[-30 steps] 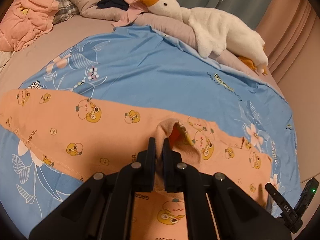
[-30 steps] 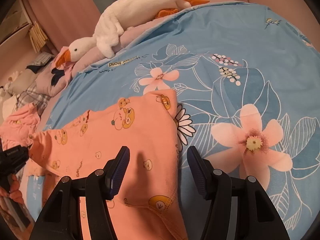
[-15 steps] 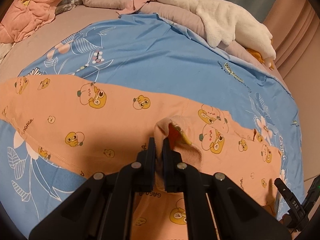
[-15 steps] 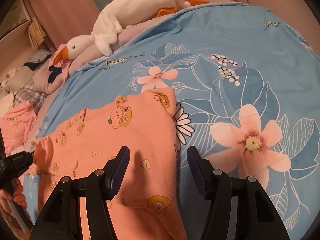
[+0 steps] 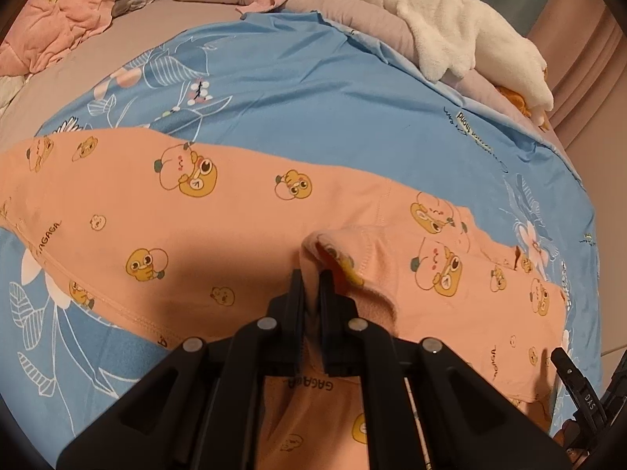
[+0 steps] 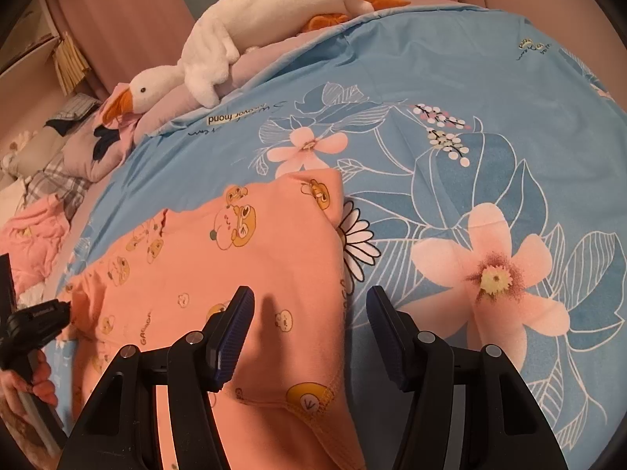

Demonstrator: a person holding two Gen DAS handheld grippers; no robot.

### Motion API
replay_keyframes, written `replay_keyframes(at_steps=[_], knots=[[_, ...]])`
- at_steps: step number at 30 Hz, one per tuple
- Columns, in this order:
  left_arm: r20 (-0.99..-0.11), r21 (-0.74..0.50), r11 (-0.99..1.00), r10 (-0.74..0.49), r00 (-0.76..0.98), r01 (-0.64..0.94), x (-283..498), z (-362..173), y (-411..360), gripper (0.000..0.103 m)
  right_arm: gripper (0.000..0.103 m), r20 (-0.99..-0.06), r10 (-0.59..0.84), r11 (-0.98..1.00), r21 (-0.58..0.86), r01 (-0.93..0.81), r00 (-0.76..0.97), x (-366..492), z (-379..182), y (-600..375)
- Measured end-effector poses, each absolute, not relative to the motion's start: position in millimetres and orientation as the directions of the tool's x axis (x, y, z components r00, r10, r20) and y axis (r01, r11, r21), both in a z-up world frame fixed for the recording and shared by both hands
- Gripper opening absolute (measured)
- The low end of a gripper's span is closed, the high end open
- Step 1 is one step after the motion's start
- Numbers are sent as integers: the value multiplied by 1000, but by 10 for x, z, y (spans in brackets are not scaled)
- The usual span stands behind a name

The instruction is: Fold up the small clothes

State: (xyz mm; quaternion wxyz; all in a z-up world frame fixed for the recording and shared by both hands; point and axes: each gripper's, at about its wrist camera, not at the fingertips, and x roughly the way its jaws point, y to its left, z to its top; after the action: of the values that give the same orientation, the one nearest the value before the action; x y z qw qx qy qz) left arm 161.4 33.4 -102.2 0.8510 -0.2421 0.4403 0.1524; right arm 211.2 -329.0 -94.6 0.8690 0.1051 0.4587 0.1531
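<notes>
A blue quilt (image 5: 313, 90) is covering the bed, with a plush goose (image 5: 450, 19) lying along its far edge. The orange garment (image 5: 164, 211) is lying spread across it. The left gripper (image 5: 310, 280) is pinching a raised fold; the right gripper (image 6: 309, 313) is hovering half open, holding nothing.

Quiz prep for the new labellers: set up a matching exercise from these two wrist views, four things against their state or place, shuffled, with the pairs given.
Things:
1. left gripper
2. right gripper
3. plush goose
4. orange garment

States or places:
A. spread on the blue floral sheet
B. jaws apart, nothing between them
C. lying along the far edge of the bed
D. jaws pinched on a fold of cloth

Pairs: 1-D, 2-B, 3-C, 4-A
</notes>
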Motion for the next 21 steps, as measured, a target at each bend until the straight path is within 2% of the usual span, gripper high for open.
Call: replay_keyframes(at_steps=[21], knots=[[-833, -270, 838, 44, 552, -475, 1635, -1168, 377, 11, 59, -776, 337, 941, 299, -158, 534, 2119, -957, -3281]])
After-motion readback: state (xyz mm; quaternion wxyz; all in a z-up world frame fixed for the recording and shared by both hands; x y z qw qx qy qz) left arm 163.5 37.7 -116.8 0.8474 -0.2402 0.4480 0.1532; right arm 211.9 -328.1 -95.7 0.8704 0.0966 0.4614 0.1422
